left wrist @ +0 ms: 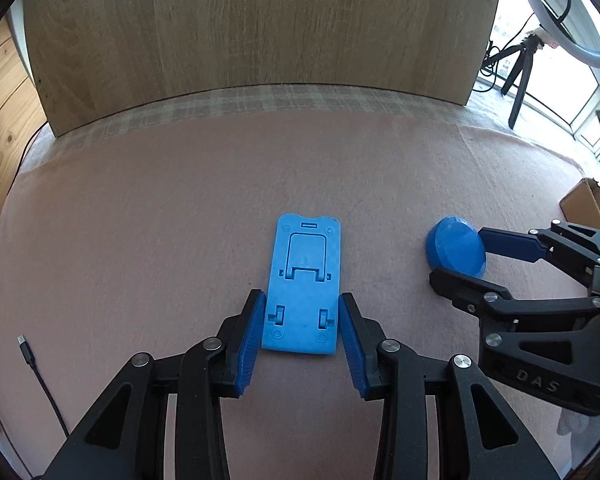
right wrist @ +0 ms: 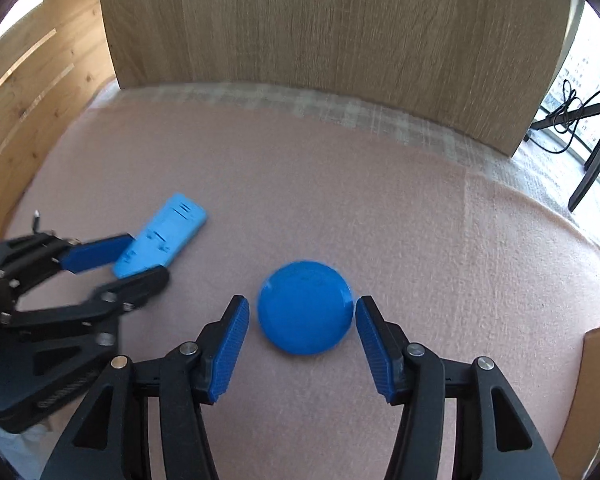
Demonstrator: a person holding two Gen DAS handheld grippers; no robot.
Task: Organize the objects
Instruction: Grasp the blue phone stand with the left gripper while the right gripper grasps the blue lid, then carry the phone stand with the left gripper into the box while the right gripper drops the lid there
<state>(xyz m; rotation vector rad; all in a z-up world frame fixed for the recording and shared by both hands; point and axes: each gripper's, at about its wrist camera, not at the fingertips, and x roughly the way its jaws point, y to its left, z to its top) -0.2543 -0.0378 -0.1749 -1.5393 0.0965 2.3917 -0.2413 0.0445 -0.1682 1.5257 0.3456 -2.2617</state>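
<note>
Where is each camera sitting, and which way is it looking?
Left wrist view: sits on the left gripper, looking down along its open jaws at the flat light-blue plastic phone stand; the right gripper shows at the right.
Right wrist view: sits on the right gripper, looking down at the round dark-blue plastic lid; the left gripper shows at the left.
Both share the pink blanket and wooden board.

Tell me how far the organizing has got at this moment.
Done: nothing visibly sorted yet. In hand: the left gripper straddles the light blue stand, the right gripper straddles the blue disc; small gaps show at the pads, so neither looks clamped. Left: gripping and placing both, still on the pink cloth.
</note>
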